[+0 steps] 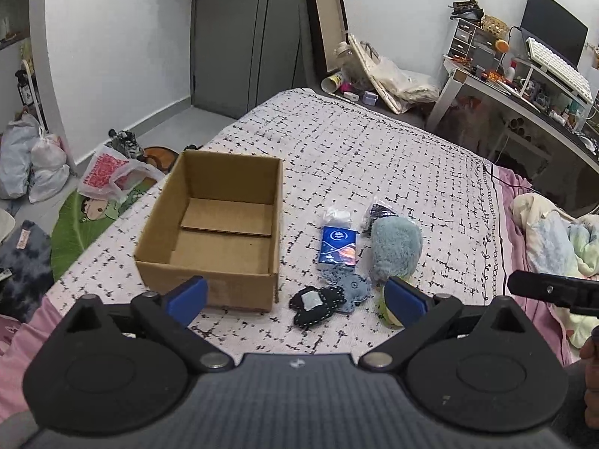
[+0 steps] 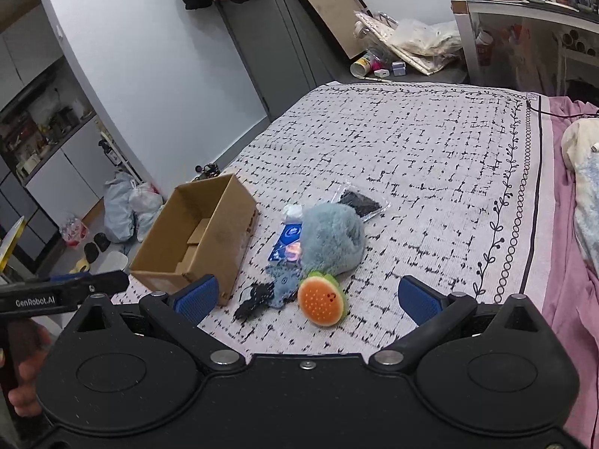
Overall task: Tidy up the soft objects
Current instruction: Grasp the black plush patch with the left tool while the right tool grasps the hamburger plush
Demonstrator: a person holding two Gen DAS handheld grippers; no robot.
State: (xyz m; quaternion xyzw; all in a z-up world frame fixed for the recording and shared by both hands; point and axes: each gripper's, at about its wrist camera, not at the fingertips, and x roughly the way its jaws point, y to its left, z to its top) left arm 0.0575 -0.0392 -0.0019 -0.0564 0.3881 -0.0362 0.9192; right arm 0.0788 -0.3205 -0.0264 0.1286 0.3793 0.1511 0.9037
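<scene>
Black left tongs [image 2: 63,292] read "GenRobot.AI"; blue packet's [image 1: 338,244] print unreadable.

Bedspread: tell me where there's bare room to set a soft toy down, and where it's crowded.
The far half of the bedspread is bare beyond the black packet. The cardboard box is empty. It is crowded right of the box, where the fluffy blue plush, tissue pack, burger toy and felt pieces cluster.

A white keyboard [image 1: 559,65] and dark monitor [image 1: 552,28] sit on a cluttered desk [image 1: 486,86], upper right; plastic bags [image 1: 33,157] crowd the floor, left.
</scene>
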